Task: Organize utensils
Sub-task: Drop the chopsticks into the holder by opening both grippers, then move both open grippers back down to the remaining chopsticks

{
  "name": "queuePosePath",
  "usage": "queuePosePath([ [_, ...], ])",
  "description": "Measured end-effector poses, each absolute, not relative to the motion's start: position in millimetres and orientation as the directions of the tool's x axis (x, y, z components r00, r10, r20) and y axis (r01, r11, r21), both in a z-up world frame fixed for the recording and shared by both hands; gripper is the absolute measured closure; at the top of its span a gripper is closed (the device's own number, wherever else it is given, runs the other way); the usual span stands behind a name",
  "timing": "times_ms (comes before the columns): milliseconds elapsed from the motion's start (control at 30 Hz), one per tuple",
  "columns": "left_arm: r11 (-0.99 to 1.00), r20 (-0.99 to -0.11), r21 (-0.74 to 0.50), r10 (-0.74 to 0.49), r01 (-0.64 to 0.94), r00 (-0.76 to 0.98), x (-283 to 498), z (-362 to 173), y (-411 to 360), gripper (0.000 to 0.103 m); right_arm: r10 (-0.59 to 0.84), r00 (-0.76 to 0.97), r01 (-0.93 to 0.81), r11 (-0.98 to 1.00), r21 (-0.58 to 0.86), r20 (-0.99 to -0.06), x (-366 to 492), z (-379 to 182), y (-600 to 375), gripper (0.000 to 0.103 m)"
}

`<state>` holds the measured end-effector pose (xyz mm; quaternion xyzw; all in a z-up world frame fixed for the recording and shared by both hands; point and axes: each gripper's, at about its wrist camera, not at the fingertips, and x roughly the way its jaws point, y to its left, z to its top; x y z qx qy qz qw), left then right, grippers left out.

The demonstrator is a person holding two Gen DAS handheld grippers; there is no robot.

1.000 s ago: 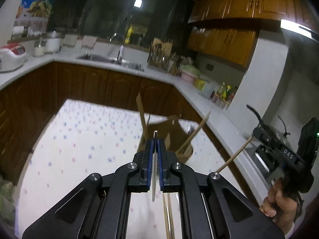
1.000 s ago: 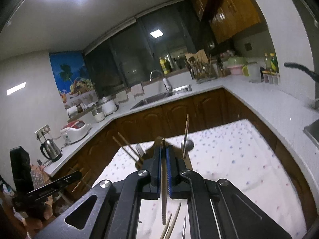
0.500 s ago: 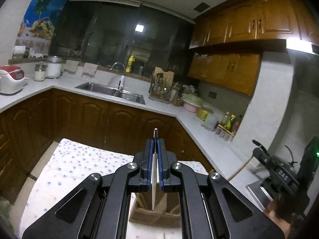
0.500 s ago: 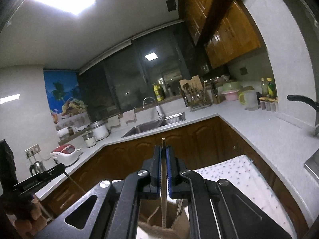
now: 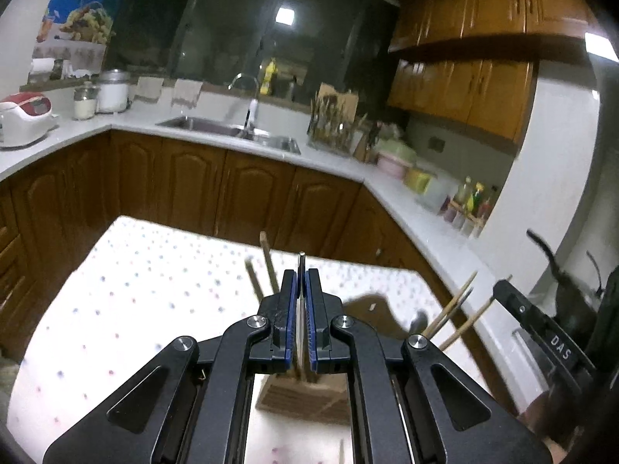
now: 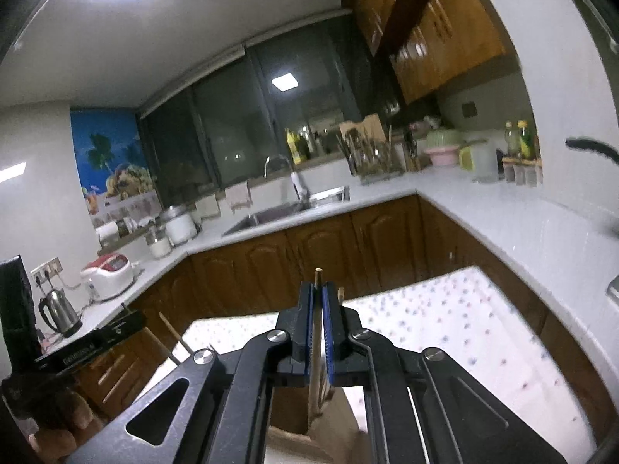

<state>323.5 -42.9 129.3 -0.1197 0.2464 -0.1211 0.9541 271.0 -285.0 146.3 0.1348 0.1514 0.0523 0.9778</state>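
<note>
both tongs clamp upright utensils: left tongs (image 5: pixel 301 311) a metal utensil (image 5: pixel 301 266); right tongs (image 6: pixel 318 332) a chopstick (image 6: pixel 317 352).

Desk (image 5: pixel 154 294): stood in the kitchen's middle, covered wholly by a white cloth (image 6: pixel 464 309) dotted with small pink and blue spots.
Desk edges: far edge ran before the brown lower cabinets; right edge lay near the counter run.
On the desk: a wooden utensil holder (image 5: pixel 305 396), box-shaped, its ribbed front wall toward the left wrist camera.
Holder, right wrist view: open top and inner walls (image 6: pixel 332 421) showed just beneath the camera.
Holder contents: thin sticks (image 5: pixel 267 263) rose upright or tilted from it; more slanted out at its right (image 5: pixel 448 309).
Near edge: one pale stick tip (image 5: pixel 341 450) showed low on the cloth, blurred.
</note>
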Motion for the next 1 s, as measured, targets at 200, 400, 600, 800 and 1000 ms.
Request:
queuePosePath([
  [200, 0.943, -0.472, -0.29, -0.291, 0.164, 0.832, 326.7, 114.1, -42.7, 0.099, 0.157, 0.925, -0.065, 0.963, 0.263, -0.347, 277.5, 128.8, -279.5, 0.098],
  [400, 0.944, -0.477, -0.281, -0.292, 0.171, 0.829, 324.6, 114.9, -43.9, 0.099, 0.16, 0.921, -0.062, 0.96, 0.272, -0.355, 278.1, 130.4, -281.8, 0.098],
  [600, 0.938, -0.487, -0.3, -0.308, 0.174, 0.818, 327.4, 116.6, -40.9, 0.099, 0.164, 0.917, -0.058, 0.957, 0.284, -0.364, 281.3, 130.3, -286.9, 0.098],
  [800, 0.92, -0.461, -0.329, -0.354, 0.214, 0.814, 315.4, 125.8, -38.0, 0.072, 0.181, 0.911, -0.058, 0.946, 0.319, -0.37, 280.8, 128.4, -291.3, 0.081],
  [1000, 0.91, -0.408, -0.345, -0.364, 0.228, 0.837, 280.3, 135.5, -28.4, 0.024, 0.195, 0.935, -0.076, 0.926, 0.369, -0.297, 259.3, 139.3, -303.1, 0.029],
])
